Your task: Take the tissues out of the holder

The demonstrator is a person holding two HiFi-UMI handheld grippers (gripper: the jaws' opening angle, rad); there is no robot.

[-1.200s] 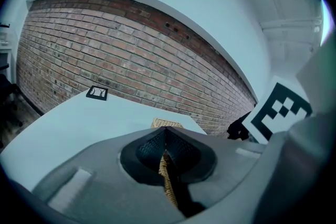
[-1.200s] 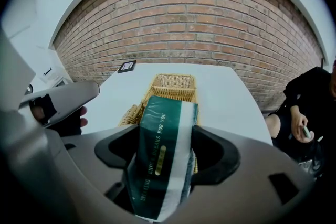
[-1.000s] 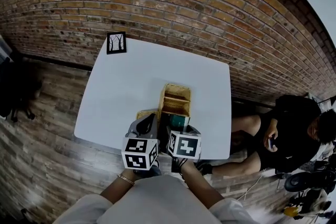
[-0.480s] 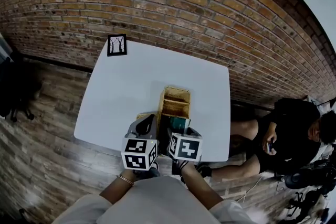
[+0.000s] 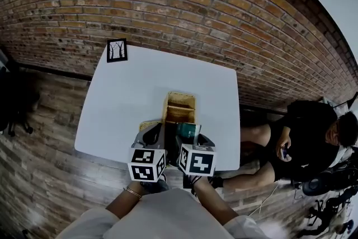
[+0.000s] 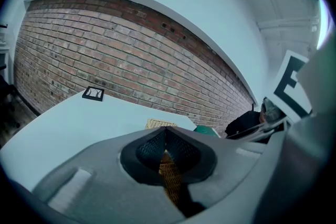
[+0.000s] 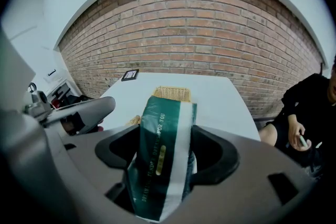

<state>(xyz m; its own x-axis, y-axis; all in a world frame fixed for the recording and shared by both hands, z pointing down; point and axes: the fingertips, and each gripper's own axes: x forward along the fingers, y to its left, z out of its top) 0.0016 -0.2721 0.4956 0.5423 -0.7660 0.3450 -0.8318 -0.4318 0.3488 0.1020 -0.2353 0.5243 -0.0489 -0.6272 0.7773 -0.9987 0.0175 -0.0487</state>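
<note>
A wicker holder (image 5: 180, 106) stands on the white table (image 5: 134, 92), near its front edge. My right gripper (image 5: 190, 138) is shut on a green-and-white tissue pack (image 5: 188, 131) and holds it just above the holder's near end. In the right gripper view the tissue pack (image 7: 164, 165) stands upright between the pads of the right gripper (image 7: 167, 136), with the holder (image 7: 171, 93) beyond it. My left gripper (image 5: 157, 131) is at the holder's left side. In the left gripper view the left gripper (image 6: 165, 132) has its pads closed on wicker holder (image 6: 171, 178).
A small framed picture (image 5: 117, 49) lies at the table's far left corner. A person in black (image 5: 313, 137) sits on the floor to the right of the table. A brick wall (image 5: 184, 14) runs behind it.
The right gripper has risen a little with the green pack, which shows more above the holder. The left gripper has kept its place.
</note>
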